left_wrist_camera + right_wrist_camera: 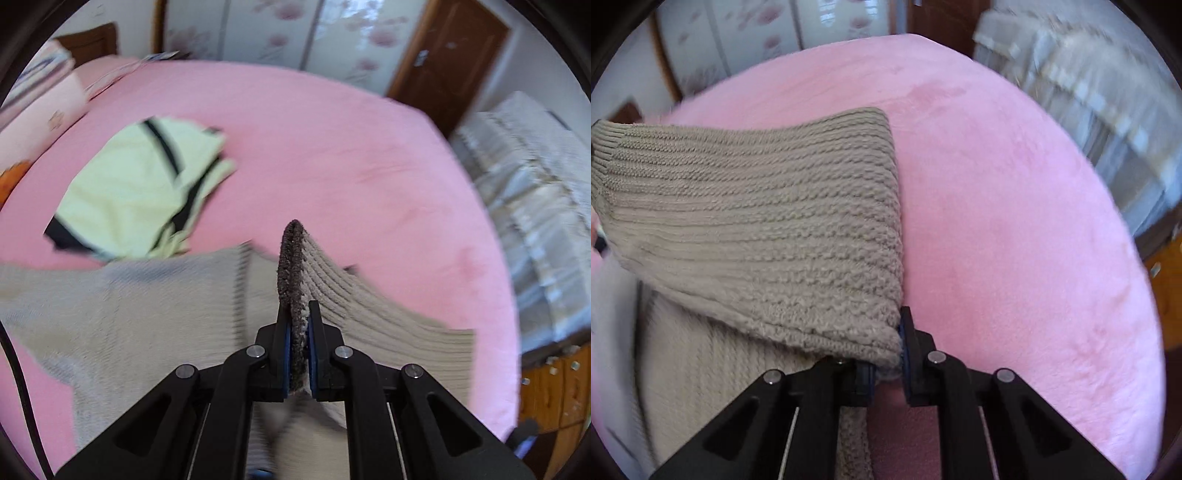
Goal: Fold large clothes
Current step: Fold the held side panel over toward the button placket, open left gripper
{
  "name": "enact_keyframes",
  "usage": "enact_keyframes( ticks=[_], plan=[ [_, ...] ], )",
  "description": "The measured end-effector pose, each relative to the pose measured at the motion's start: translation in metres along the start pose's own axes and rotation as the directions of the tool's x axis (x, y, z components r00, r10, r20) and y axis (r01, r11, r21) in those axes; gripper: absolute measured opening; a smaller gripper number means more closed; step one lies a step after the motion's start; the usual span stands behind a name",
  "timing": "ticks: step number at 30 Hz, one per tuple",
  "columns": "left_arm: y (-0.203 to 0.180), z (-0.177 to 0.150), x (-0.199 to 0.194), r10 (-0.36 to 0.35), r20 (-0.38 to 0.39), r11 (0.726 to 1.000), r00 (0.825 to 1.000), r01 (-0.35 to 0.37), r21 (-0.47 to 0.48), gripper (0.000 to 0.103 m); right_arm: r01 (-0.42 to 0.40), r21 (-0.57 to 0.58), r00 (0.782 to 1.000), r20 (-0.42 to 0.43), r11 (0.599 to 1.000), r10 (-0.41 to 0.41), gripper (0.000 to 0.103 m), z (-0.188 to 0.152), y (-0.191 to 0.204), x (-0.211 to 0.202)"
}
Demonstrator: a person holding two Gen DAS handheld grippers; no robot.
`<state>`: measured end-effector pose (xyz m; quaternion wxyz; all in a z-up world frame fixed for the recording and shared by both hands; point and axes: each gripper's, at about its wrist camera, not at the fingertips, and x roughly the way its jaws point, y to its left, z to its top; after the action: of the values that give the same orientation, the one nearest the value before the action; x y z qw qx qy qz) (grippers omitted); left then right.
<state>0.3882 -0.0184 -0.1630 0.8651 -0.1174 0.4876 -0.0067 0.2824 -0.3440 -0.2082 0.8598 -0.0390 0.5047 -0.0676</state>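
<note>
A beige ribbed knit sweater [129, 314] lies across the pink bed [332, 147]. My left gripper [298, 317] is shut on a raised edge of the sweater that has a dark brown trim [291, 266], and this edge stands up between the blue pads. In the right wrist view a folded flap of the same sweater [757, 221] is lifted over the pink bed [1015, 221]. My right gripper [888, 332] is shut on the flap's near corner. The knit hides its left fingertip.
A pale yellow-green garment with black stripes [147, 184] lies crumpled on the bed beyond the sweater. Pillows [44, 96] sit at the far left. Floral wardrobe doors [295, 33], a brown door [450, 55] and white-covered furniture [535, 203] border the bed.
</note>
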Motion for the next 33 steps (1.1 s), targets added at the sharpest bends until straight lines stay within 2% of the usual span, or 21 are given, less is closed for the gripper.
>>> enact_keyframes(
  ticks=[5, 7, 9, 11, 14, 16, 19, 20, 22, 24, 28, 30, 31, 33],
  plan=[
    [0.041, -0.027, 0.054, 0.105, -0.064, 0.994, 0.992, -0.105, 0.005, 0.005, 0.093, -0.119, 0.995, 0.032, 0.988, -0.09, 0.024, -0.009, 0.029, -0.004],
    [0.051, -0.034, 0.068, 0.124, -0.075, 0.992, 0.989, -0.124, 0.005, 0.005, 0.13, -0.164, 0.991, 0.044, 0.978, -0.124, 0.026, -0.01, 0.04, -0.004],
    [0.06, -0.04, 0.083, 0.151, -0.094, 0.988, 0.984, -0.151, 0.008, 0.005, 0.167, -0.201, 0.986, 0.053, 0.965, -0.16, 0.033, -0.015, 0.046, -0.006],
    [0.072, -0.044, 0.095, 0.14, -0.121, 0.99, 0.983, -0.143, -0.013, 0.006, 0.174, -0.201, 0.985, 0.051, 0.964, -0.167, 0.042, -0.022, 0.039, -0.013],
    [0.08, -0.045, 0.105, 0.111, -0.146, 0.992, 0.983, -0.119, -0.049, 0.007, 0.083, -0.164, 0.997, 0.022, 0.983, -0.08, 0.047, -0.027, 0.03, -0.027],
    [0.084, -0.044, 0.107, 0.088, -0.16, 0.993, 0.983, -0.099, -0.061, 0.009, -0.023, -0.111, 1.0, 0.007, 0.994, 0.024, 0.048, -0.024, 0.019, -0.041],
    [0.094, -0.039, 0.103, 0.042, -0.181, 0.993, 0.983, -0.06, -0.098, 0.023, -0.146, -0.062, 0.989, 0.025, 0.987, 0.147, 0.049, -0.015, 0.007, -0.063],
    [0.099, -0.038, 0.101, 0.029, -0.183, 0.992, 0.983, -0.05, -0.113, 0.027, -0.174, -0.047, 0.984, 0.041, 0.984, 0.176, 0.053, -0.01, 0.004, -0.071],
    [0.106, -0.035, 0.101, 0.003, -0.19, 0.991, 0.982, -0.029, -0.133, 0.034, -0.176, -0.029, 0.983, 0.054, 0.984, 0.177, 0.064, 0.003, 0.002, -0.074],
    [0.111, -0.032, 0.103, -0.004, -0.196, 0.99, 0.981, -0.024, -0.14, 0.038, -0.178, -0.012, 0.982, 0.06, 0.984, 0.178, 0.065, 0.02, 0.002, -0.068],
    [0.106, -0.025, 0.116, 0.008, -0.216, 0.994, 0.976, -0.031, -0.103, 0.038, -0.181, 0.009, 0.981, 0.074, 0.983, 0.18, 0.065, 0.064, -0.002, -0.031],
    [0.104, -0.018, 0.123, 0.02, -0.218, 0.997, 0.976, -0.037, -0.073, 0.037, -0.184, 0.017, 0.982, 0.051, 0.983, 0.183, 0.065, 0.083, -0.002, -0.008],
    [0.102, -0.016, 0.125, 0.029, -0.215, 0.997, 0.976, -0.043, -0.063, 0.034, -0.186, 0.025, 0.982, 0.035, 0.982, 0.185, 0.065, 0.092, -0.001, 0.005],
    [0.098, -0.009, 0.129, 0.066, -0.206, 0.996, 0.976, -0.076, -0.039, 0.012, -0.168, 0.032, 0.986, -0.004, 0.985, 0.169, 0.064, 0.105, -0.001, 0.028]
  ],
)
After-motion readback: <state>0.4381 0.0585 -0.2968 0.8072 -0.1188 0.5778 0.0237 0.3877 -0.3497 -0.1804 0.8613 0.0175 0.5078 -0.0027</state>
